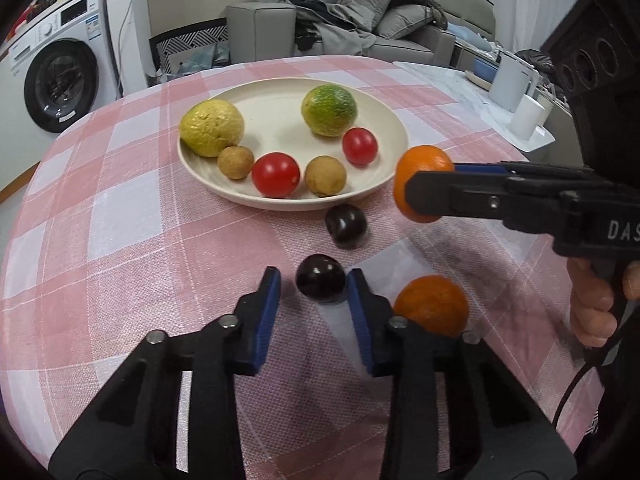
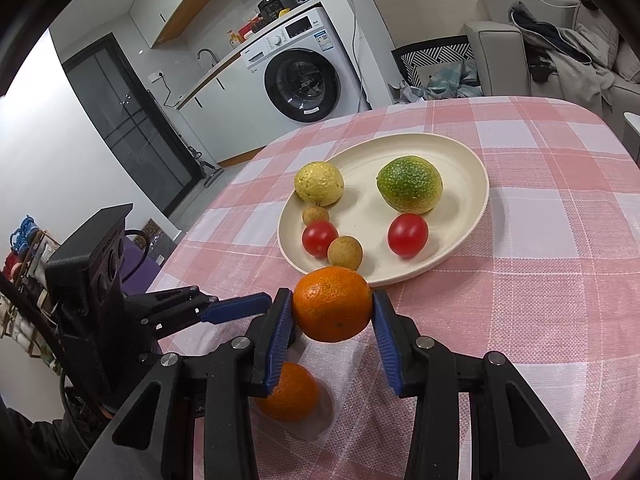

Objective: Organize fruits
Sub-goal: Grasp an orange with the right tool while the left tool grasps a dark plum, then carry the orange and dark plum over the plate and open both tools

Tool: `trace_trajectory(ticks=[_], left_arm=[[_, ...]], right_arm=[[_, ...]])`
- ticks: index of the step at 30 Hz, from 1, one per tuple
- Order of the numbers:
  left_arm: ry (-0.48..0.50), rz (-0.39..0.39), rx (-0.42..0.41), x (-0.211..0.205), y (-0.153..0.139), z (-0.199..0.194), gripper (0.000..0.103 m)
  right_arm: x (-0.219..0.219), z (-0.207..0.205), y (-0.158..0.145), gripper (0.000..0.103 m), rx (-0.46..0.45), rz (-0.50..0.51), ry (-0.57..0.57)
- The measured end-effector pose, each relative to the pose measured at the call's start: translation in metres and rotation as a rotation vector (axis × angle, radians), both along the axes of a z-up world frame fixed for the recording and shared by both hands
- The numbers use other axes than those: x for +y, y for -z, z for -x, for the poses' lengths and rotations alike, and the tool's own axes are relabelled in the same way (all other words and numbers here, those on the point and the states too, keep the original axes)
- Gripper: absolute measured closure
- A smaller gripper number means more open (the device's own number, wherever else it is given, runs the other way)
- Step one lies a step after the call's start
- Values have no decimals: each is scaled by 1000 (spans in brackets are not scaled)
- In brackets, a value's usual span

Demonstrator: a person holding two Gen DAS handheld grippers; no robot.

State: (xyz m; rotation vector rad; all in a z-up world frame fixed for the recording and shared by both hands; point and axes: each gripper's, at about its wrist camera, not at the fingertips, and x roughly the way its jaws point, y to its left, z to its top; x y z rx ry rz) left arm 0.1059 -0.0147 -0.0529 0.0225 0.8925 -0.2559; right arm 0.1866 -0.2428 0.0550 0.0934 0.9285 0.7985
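Note:
A cream plate (image 1: 280, 98) on the pink checked tablecloth holds a yellow fruit (image 1: 211, 128), a green fruit (image 1: 329, 110), two red tomatoes (image 1: 276, 174) and two small brown fruits (image 1: 325, 176). In front of it lie two dark round fruits. The nearer dark fruit (image 1: 320, 282) sits between the tips of my left gripper (image 1: 314, 280): the right pad touches it, and cloth shows beside the left pad. My right gripper (image 2: 333, 320) is shut on a mandarin (image 2: 332, 304), held above the cloth by the plate's near rim (image 2: 460, 168). A second mandarin (image 2: 288, 392) lies on the cloth below.
The farther dark fruit (image 1: 346, 220) lies just off the plate's rim. A person's hand (image 1: 596, 304) grips the right tool's handle. White containers (image 1: 512, 88) stand on a side surface at the right. A washing machine (image 2: 304, 80) and a sofa (image 1: 360, 28) stand beyond the table.

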Motion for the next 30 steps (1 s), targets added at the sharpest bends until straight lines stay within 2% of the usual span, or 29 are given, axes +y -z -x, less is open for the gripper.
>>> trace_trajectory(ticks=[4,17,30], left_arm=[[10,11,4,-1,0,2,80],[-5,66,-24,8,-5,6,81],[-60,106,-138,23,-28,17,81]], right_arm=[[-1,0,0,62,-1,4,0],[-5,0,-1,62,-6,6,16],[-12,-3,-5,62,-42,30,60]])
